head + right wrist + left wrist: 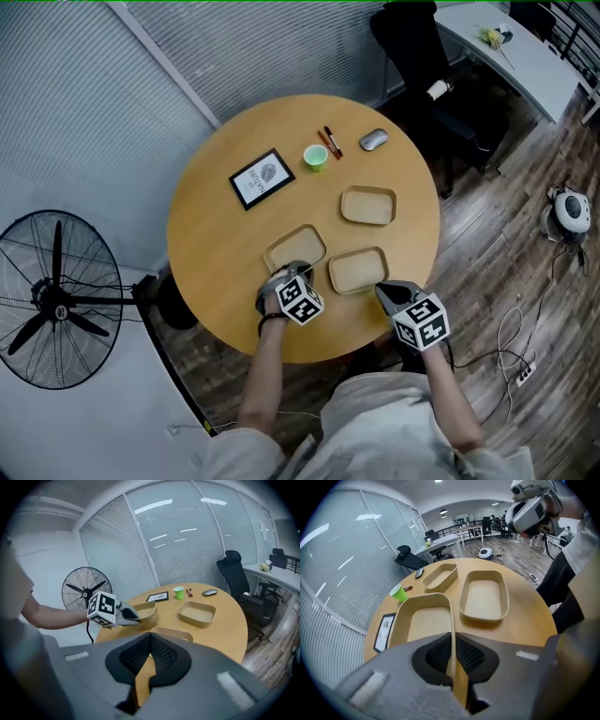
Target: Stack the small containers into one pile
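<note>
- One round wooden table (225, 216) carries everything; wood floor to the right, slatted glass wall behind.
- Black floor fan (56, 300) stands off the table's left edge, and a black office chair (412, 56) is at the far side.
- Three beige containers, all separate, none stacked:
- left container (293, 248), near edge; my left gripper (289, 274) is clamped on its near rim, the wall running between the jaws.
- middle container (358, 270), just beside it; my right gripper (384, 291) is at its near right corner, jaws closed on a tan strip that looks like its rim.
- far container (367, 204), behind the middle one and apart from it, untouched.
- Black-framed card (262, 178) is behind the left container; its print is too small for me to read.
- Grey mouse (373, 139) at the far edge.
- Green cup (315, 157), upright, between card and mouse.
- Two pens (330, 141) just beside the cup.
</note>
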The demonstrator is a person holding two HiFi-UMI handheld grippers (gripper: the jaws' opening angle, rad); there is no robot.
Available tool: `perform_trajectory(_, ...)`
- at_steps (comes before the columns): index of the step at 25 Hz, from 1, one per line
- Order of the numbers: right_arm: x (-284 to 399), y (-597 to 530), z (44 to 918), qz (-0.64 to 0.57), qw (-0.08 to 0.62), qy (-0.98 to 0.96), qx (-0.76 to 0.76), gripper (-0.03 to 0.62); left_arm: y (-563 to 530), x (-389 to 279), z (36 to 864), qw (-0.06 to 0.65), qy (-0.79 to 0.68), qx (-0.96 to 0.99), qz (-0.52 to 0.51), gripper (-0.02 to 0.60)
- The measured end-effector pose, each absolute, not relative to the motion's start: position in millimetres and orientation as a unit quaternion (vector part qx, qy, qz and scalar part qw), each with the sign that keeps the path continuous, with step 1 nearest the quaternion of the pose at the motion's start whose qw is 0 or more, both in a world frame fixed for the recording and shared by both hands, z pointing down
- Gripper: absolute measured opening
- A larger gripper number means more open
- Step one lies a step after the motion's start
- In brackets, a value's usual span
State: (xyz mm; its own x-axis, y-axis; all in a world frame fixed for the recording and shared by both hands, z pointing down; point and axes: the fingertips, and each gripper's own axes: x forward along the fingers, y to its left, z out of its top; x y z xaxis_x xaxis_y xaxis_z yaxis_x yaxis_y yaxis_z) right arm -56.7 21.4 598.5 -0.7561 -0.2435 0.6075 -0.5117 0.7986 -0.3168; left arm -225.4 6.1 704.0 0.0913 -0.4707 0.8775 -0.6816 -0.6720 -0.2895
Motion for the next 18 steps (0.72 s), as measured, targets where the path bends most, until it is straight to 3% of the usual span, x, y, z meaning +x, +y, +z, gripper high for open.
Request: perform_trajectory(18, -5, 5, 592, 0.260, 0.252, -0.896, 0.258, -0.002, 1, -79, 689, 0.058, -0.304, 0.792, 0.527, 0.018)
